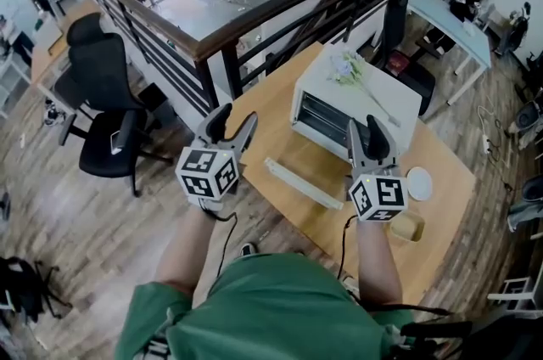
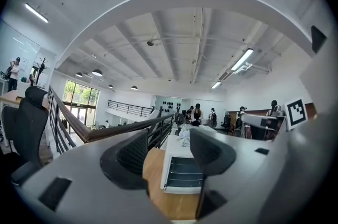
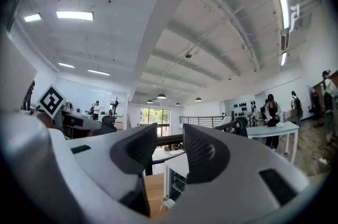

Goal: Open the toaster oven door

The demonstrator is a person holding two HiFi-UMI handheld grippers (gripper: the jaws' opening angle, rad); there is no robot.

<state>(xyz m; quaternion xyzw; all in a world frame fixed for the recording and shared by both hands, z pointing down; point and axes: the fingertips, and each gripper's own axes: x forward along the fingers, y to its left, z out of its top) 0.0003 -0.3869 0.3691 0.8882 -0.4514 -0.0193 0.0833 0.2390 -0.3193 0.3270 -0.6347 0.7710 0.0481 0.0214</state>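
A white toaster oven (image 1: 356,95) stands on the wooden table (image 1: 441,210). Its door (image 1: 303,183) hangs down flat in front, and the dark inside with a rack is exposed. My left gripper (image 1: 231,122) is raised left of the oven, over the table's left edge, jaws open and empty. My right gripper (image 1: 367,129) is held up in front of the oven's right half, open, with nothing between its pads. The left gripper view looks past the left gripper (image 2: 168,151) at the oven (image 2: 182,173). Between the jaws of the right gripper (image 3: 170,151), the oven (image 3: 177,178) is partly hidden.
A white crumpled bunch (image 1: 348,68) lies on the oven's top. A small white dish (image 1: 419,183) and a tan block (image 1: 407,225) sit on the table to my right. A dark railing (image 1: 254,19) runs behind the table, and a black office chair (image 1: 106,87) stands at the left.
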